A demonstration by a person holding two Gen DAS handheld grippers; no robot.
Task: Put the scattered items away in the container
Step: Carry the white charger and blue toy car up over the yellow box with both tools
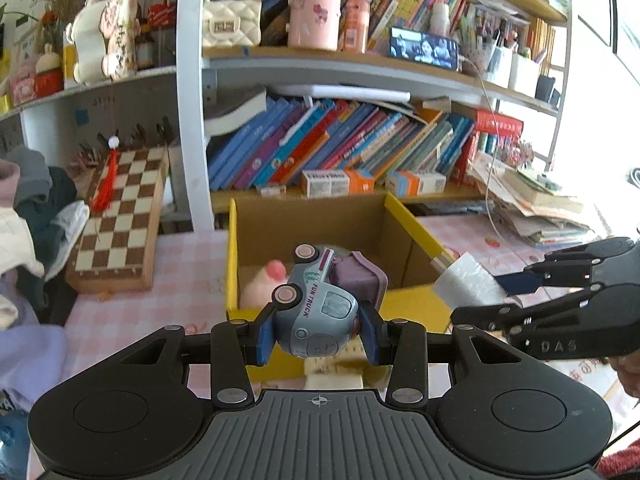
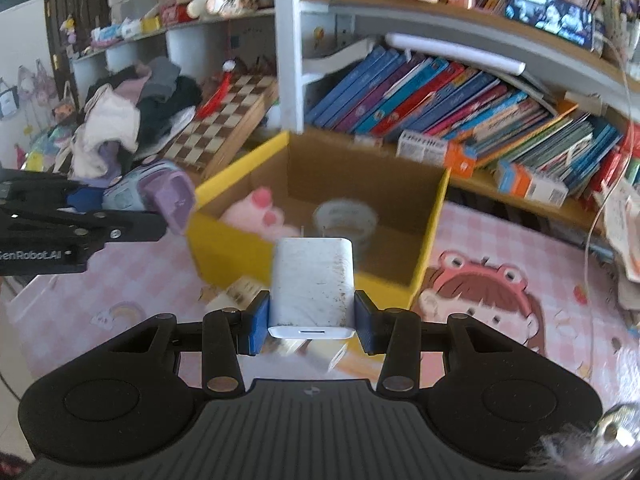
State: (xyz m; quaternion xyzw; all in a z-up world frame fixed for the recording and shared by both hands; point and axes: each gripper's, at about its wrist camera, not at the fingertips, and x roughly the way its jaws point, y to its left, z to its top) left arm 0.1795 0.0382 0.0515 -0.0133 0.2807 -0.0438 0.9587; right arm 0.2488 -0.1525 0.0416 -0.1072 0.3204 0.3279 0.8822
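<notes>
My left gripper (image 1: 318, 334) is shut on a grey-blue toy truck (image 1: 316, 308) with pink wheels and a purple rear, held just above the near wall of the yellow cardboard box (image 1: 234, 264). In the box lie a pink plush toy (image 2: 256, 210) and a roll of tape (image 2: 346, 220). My right gripper (image 2: 312, 326) is shut on a white charger plug (image 2: 312, 280), in front of the box's (image 2: 434, 224) near wall. The left wrist view shows the right gripper (image 1: 480, 294) with the charger (image 1: 466, 284) by the box's right corner. The left gripper (image 2: 120, 216) with the truck (image 2: 152, 188) shows at the box's left.
Small pale blocks (image 1: 334, 374) lie on the pink tablecloth (image 2: 520, 264) before the box. A chessboard (image 1: 120, 216) leans left of the box beside a clothes pile (image 2: 120, 120). Bookshelves (image 1: 340, 144) stand close behind, and stacked papers (image 1: 540, 208) lie at the right.
</notes>
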